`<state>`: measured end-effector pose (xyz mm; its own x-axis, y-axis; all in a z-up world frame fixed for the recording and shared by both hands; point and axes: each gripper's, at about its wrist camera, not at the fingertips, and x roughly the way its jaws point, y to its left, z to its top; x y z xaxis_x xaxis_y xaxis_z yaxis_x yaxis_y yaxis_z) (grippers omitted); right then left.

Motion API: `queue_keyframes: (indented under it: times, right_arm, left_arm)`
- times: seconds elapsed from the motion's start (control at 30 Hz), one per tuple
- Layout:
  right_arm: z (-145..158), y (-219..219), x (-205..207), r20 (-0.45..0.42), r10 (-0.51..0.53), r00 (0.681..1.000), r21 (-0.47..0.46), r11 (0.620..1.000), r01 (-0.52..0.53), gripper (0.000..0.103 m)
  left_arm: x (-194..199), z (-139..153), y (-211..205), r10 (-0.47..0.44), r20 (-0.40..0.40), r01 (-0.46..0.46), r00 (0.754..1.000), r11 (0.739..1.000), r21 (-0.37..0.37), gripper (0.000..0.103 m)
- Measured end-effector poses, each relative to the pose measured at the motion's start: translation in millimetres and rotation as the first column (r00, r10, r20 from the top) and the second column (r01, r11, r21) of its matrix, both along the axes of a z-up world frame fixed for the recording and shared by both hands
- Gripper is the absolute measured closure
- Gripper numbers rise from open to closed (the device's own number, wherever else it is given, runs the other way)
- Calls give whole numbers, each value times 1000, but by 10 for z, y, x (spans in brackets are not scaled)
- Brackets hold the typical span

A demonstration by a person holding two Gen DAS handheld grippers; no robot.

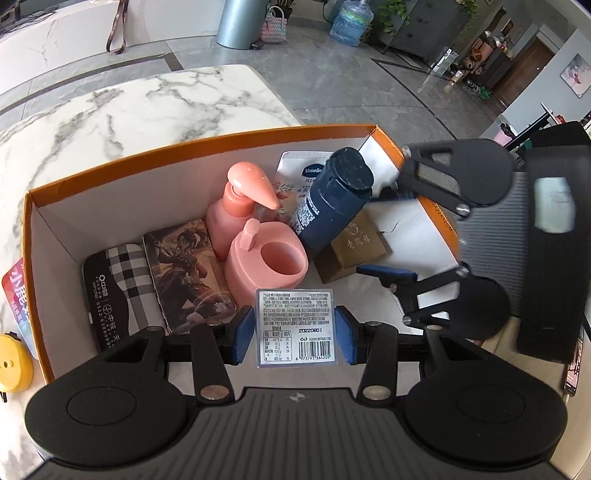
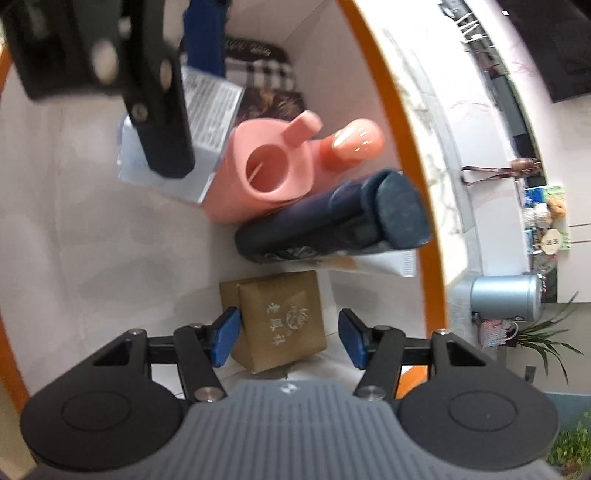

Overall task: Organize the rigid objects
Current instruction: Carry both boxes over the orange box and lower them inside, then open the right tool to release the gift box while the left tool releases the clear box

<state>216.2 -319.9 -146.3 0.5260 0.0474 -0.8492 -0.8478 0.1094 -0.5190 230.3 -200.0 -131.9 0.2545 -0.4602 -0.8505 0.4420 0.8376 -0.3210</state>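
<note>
Nearest us, our left hand-held gripper (image 1: 294, 329) is pinching a clear labelled case (image 1: 295, 326) inside the orange box (image 1: 110, 164) on the bench (image 1: 122, 110). Our right hand-held gripper (image 2: 286, 338) is straddling the brown box (image 2: 280, 319), one pad touching, the other apart.

Marble table (image 1: 110, 118), grey cylindrical bin (image 1: 242, 22), blue water jug (image 1: 351, 20), woven bag (image 1: 273, 26), potted plant (image 2: 543, 332).
</note>
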Motion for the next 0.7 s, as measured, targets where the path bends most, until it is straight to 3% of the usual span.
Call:
queue_keyframes:
  times: [0.03,0.1,0.3,0.43,0.7]
  right_arm:
    - [46,-7,-28,-21,-9,1000,23,1000,9,69]
    - [124,-17,-58,-91,-47,995,67,996,53,83]
    - [75,-25,-81,-233,-145,962,77,983,167,94]
    - [-10,-56,45,-215,-193,957,70,975,212,100]
    - [-72,-83,115,-123,-244,962,102,961,257,100]
  left_arm:
    - [2,-3,-2,2,-1,-2,1000,1000,2,50]
    - [3,-13,-7,5,-4,-5,1000,1000,4,50]
    - [12,-22,-79,6,-8,-6,1000,1000,-5,50]
    - [11,-31,-124,4,-13,-4,1000,1000,-7,50]
    - [11,-57,-188,5,-23,-5,1000,1000,-10,50]
